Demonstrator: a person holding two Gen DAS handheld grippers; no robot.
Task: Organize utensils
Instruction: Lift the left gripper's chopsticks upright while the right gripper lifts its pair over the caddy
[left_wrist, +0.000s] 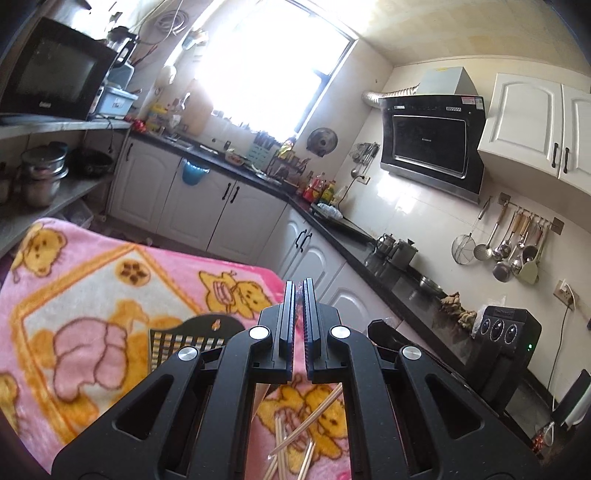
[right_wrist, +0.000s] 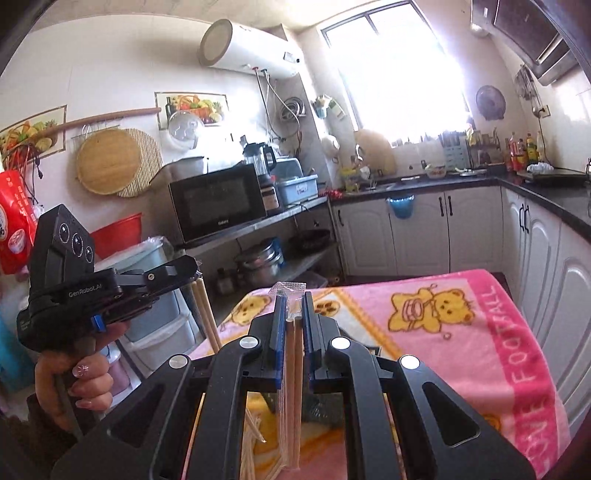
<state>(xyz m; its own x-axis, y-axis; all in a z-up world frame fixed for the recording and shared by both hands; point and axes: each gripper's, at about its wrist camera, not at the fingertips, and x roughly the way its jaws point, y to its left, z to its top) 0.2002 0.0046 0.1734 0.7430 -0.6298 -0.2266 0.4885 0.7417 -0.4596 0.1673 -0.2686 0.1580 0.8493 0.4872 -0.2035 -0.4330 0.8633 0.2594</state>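
My left gripper (left_wrist: 298, 291) is shut, held above the pink bear-print blanket (left_wrist: 74, 295). The right wrist view shows it (right_wrist: 192, 271) at the left in a person's hand (right_wrist: 85, 384), clamped on a pair of wooden chopsticks (right_wrist: 207, 317) that hang down from it. My right gripper (right_wrist: 293, 295) is shut on a plastic-wrapped pair of chopsticks (right_wrist: 291, 343), with the wrapper's top poking out above the fingertips. Several loose thin sticks (left_wrist: 295, 435) lie on the blanket below both grippers. A black grid-patterned utensil holder (left_wrist: 184, 339) sits on the blanket, partly hidden by my left gripper.
The blanket-covered table (right_wrist: 461, 332) ends ahead at white cabinets (right_wrist: 417, 236) under a dark counter (left_wrist: 354, 254). A microwave (right_wrist: 218, 203) and pots stand on a metal shelf at the left. The right gripper's camera housing (left_wrist: 498, 328) is close on the right.
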